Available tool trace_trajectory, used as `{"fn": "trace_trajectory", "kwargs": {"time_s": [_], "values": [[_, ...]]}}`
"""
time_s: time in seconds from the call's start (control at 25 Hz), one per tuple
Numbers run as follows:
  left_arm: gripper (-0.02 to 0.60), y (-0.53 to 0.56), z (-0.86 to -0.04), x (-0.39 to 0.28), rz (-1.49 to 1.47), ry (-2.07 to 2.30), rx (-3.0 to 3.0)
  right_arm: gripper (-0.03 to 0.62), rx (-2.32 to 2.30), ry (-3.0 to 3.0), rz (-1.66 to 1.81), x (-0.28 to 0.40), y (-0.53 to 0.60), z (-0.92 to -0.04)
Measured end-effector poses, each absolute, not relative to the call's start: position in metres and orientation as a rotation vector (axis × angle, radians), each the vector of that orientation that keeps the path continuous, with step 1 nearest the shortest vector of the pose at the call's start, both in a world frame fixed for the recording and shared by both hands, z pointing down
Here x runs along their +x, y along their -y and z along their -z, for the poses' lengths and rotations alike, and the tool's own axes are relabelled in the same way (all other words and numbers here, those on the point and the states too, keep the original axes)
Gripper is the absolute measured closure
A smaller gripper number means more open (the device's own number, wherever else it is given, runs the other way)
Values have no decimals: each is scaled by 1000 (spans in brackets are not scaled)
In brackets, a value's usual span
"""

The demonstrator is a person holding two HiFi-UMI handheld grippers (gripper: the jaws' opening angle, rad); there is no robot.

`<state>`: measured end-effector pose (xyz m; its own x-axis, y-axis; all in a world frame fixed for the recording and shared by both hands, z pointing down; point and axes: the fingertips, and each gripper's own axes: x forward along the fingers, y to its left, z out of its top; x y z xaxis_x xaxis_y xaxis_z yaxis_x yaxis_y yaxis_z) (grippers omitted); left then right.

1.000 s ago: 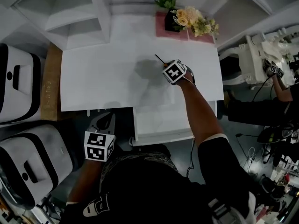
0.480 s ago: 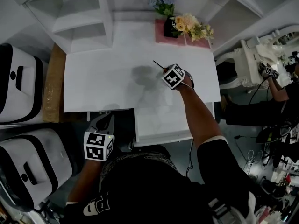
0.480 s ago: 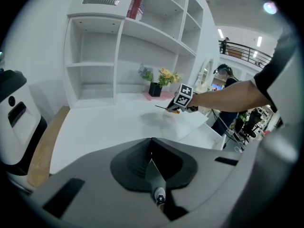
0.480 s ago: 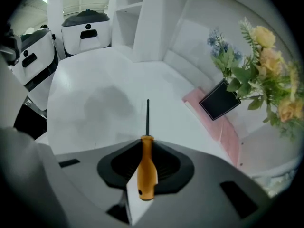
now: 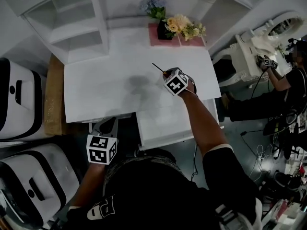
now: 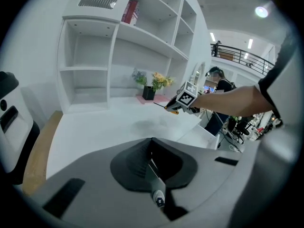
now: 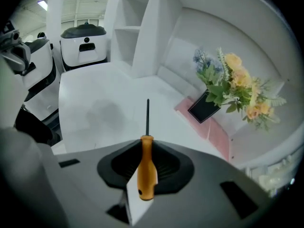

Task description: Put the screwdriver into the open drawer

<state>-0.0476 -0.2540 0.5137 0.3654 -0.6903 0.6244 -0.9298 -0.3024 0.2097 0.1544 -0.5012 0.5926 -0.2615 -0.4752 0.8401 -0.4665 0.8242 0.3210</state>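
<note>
Right gripper (image 5: 167, 74) risen, jaws just closing on one screwdriver (image 7: 147, 167), one drawer (image 5: 164, 121)

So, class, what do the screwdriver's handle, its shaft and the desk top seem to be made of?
On the screwdriver, the handle looks plastic: smooth, uniform orange, soft sheen. The shaft is probably metal: thin, dark, straight; finish unclear. The desk top is matte white, perhaps painted or laminated board.

A white tabletop (image 5: 110, 85) carries open white shelving (image 5: 72, 23) at its far left corner and a flower arrangement (image 5: 180, 25) on a pink mat (image 5: 195, 41) at its far edge. Grey floor (image 5: 235, 131) lies to the right.
</note>
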Motion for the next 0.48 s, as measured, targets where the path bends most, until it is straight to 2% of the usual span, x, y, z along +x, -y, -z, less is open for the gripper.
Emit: {"fn": "trace_trajectory", "kwargs": {"time_s": [0.48], "values": [[571, 261, -491, -47, -547, 1281, 2227, 517, 886, 1968, -32, 157, 453, -542]]}}
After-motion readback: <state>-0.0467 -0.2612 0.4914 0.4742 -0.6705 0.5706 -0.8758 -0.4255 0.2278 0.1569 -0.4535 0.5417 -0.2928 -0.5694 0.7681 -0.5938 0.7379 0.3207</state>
